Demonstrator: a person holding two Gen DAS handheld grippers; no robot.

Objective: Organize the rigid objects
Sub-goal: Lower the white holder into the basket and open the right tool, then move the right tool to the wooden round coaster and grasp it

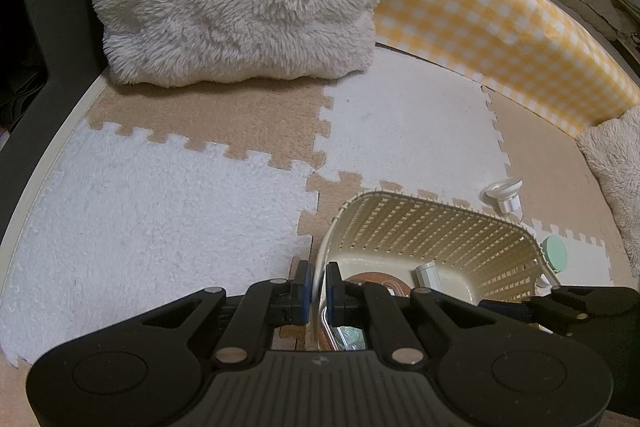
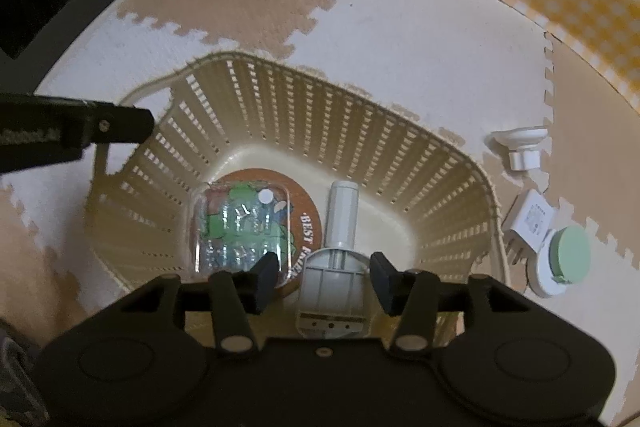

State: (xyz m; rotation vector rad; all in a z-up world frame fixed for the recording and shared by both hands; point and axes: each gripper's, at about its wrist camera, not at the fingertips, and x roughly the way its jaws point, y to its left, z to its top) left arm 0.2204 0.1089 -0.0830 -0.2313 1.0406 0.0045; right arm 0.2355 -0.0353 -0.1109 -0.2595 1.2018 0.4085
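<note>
the left tongs [image 1: 317,287] point steeply down, blue pads pinched onto the thin rim of the cream slatted plastic basket [image 1: 440,231], which sits on the fuzzy white-and-tan puzzle mat floor [image 1: 160,211]. the right tongs [image 2: 324,277] hang over the basket's inside, jaws partly apart and clear of the grey ribbed plastic tool [image 2: 334,267] lying between them on the basket's smooth bottom, beside a clear blister pack [image 2: 236,227]. outside it lie a white charger [image 2: 530,219] and a round green-lidded container [image 2: 564,255].
</note>
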